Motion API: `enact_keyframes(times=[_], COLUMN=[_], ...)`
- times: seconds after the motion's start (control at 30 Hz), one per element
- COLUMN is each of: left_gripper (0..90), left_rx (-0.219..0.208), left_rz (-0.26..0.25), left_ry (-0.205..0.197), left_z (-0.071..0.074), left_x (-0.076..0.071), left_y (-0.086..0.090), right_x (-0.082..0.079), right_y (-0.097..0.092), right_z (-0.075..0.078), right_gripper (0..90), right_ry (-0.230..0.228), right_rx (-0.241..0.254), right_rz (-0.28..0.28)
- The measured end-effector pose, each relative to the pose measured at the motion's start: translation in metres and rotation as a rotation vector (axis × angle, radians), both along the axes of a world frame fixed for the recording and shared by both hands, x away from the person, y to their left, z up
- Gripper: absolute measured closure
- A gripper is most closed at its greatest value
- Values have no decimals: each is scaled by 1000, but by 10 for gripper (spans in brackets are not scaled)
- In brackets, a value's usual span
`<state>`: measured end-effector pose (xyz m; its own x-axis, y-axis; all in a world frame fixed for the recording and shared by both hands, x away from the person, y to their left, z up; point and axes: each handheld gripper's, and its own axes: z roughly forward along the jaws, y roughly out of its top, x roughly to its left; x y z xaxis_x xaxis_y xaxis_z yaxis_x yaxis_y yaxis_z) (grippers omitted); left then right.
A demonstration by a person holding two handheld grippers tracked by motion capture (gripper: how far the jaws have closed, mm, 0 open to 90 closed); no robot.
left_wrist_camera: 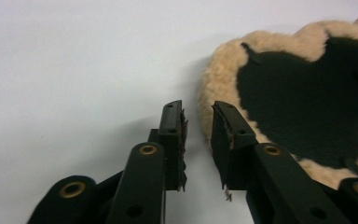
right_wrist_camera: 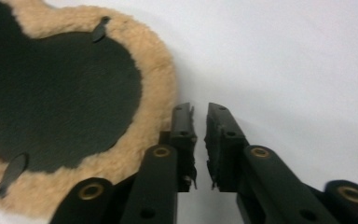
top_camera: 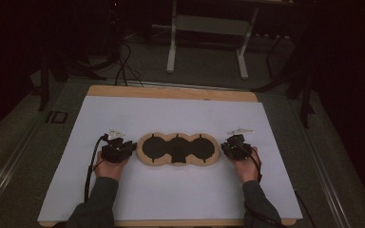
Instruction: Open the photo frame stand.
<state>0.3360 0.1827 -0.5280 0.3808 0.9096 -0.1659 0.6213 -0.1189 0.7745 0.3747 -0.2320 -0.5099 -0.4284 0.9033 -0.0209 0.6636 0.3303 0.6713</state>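
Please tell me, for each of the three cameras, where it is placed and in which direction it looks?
High view: above the person's side, looking forward and down on the white table; both forearms, left gripper and right gripper show.
Left gripper view: rides on the left gripper, looking along its parted jaws at the fleece pad.
Right gripper view: rides on the right gripper, jaws slightly apart, pad edge beside them.
All three share the fleece pad and the table.
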Motion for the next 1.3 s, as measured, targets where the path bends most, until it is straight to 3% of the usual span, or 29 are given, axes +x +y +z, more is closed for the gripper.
enact_keyframes(times=[0.33, 0.47, 0.6, 0.73, 0.87, 1.1, 1.3], left_gripper=[622, 605, 628, 655, 651, 685, 692], left_rx=[22, -8, -9, -19, 12, 14, 38], left_rz=[-102, -141, -164, -191, -230, -271, -320], left_ry=[-51, -52, -68, -88, -95, -117, -118], left_z=[13, 15, 18, 21, 25, 30, 29], left_x=[-13, -14, -17, -21, -24, -30, -35], left_y=[-17, -18, -18, -21, -29, -38, -51], right_x=[-18, -27, -33, -40, -43, -44, -46], right_y=[4, 3, 2, -2, -4, -2, 1], right_z=[3, 1, -1, 2, 3, -4, -4], right_gripper=[714, 697, 689, 673, 669, 668, 664], right_ry=[-7, -23, -42, -75, -86, -70, -88], right_rx=[-12, 39, 73, 152, 175, 146, 131], right_rz=[64, 97, 104, 108, 101, 102, 119])
